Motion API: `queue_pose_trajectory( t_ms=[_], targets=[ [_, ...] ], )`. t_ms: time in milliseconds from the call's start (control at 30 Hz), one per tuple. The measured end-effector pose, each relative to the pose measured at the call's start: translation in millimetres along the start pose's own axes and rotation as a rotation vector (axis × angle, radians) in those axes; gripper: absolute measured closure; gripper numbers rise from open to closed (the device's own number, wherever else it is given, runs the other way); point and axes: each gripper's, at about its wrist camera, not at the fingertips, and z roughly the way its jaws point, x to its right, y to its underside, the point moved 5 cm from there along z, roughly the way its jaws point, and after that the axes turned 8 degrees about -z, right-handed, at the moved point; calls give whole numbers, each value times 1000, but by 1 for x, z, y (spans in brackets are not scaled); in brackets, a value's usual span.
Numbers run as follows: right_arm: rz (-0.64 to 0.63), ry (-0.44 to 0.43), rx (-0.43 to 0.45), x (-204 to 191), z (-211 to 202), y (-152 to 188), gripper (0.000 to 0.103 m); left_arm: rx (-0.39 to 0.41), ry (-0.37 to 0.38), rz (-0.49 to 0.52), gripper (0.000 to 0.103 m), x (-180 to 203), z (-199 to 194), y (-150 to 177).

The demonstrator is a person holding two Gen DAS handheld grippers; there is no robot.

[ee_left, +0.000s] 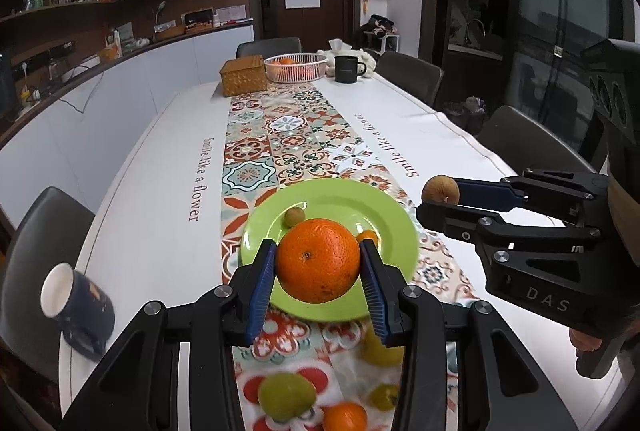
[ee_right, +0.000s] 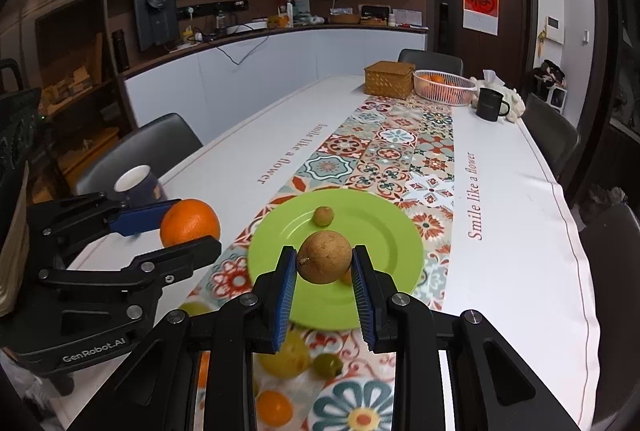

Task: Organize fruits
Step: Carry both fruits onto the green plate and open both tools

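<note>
My left gripper (ee_left: 319, 263) is shut on a large orange (ee_left: 318, 260), carried above the near rim of a green plate (ee_left: 392, 231). Seen from the right wrist, that orange (ee_right: 190, 222) hangs left of the green plate (ee_right: 384, 231). My right gripper (ee_right: 324, 263) is shut on a small brown round fruit (ee_right: 325, 257); the left wrist view shows this brown fruit (ee_left: 440, 190) to the right of the plate. A small green-brown fruit (ee_left: 294, 217) and a small orange one (ee_left: 368, 236) lie on the plate. Loose fruits (ee_left: 286, 395) lie on the runner near me.
A dark blue mug (ee_left: 76, 307) stands at the near left. At the table's far end are a wicker box (ee_left: 243, 75), a white basket (ee_left: 295, 67) with oranges, a black mug (ee_left: 347, 69) and white cloth. Chairs (ee_left: 532, 143) line both sides.
</note>
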Motion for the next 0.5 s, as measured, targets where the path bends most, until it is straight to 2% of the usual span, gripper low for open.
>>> queue_pose_trajectory(
  t_ms=[300,500],
  targets=[
    [44,-18,-85,24,66,-11,74,-103,-2,7,62,-14,67,-12],
    [63,-28,-152,35,108,-3,74,-196,1,-25,62,-25,114,-6]
  ],
)
